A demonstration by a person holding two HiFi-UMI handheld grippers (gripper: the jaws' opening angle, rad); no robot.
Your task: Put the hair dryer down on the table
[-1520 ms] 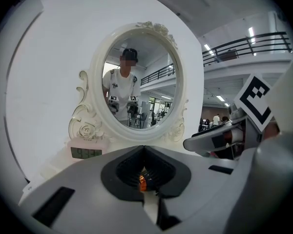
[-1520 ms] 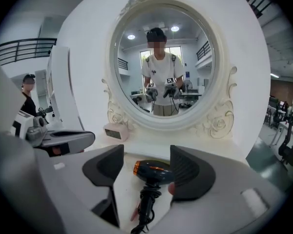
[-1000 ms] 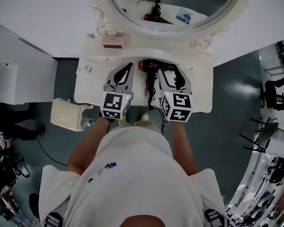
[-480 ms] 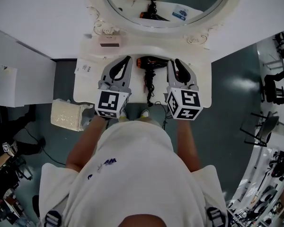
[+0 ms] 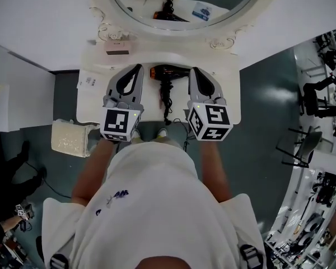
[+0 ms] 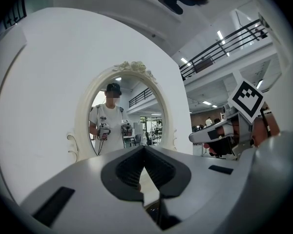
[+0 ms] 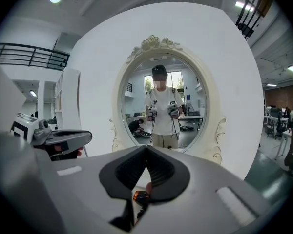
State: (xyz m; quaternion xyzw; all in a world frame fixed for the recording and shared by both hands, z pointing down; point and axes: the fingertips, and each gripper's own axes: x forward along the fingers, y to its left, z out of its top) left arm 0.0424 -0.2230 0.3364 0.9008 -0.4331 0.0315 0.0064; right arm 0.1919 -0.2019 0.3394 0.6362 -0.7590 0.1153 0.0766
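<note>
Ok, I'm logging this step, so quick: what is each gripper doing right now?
Left gripper: closed, empty.
Right gripper: closed, empty. The hair dryer lies on the table between the two.

White wall [image 5: 39, 21] at the back, with an oval mirror [image 5: 179, 4] in an ornate cream frame [image 5: 101, 29] on it. White counter [image 5: 229, 102] with a scalloped edge sits against the wall below the mirror. Floor [image 5: 269, 94] is dark grey-green and glossy, with light glare right of the counter. Cream cushioned stool [image 5: 70, 139] near the counter's front left corner. Black chair [image 5: 302, 147] well off to the right. Tall hall: upper balcony with black railing [image 6: 219, 45], strip ceiling lights [image 6: 219, 34] on.
</note>
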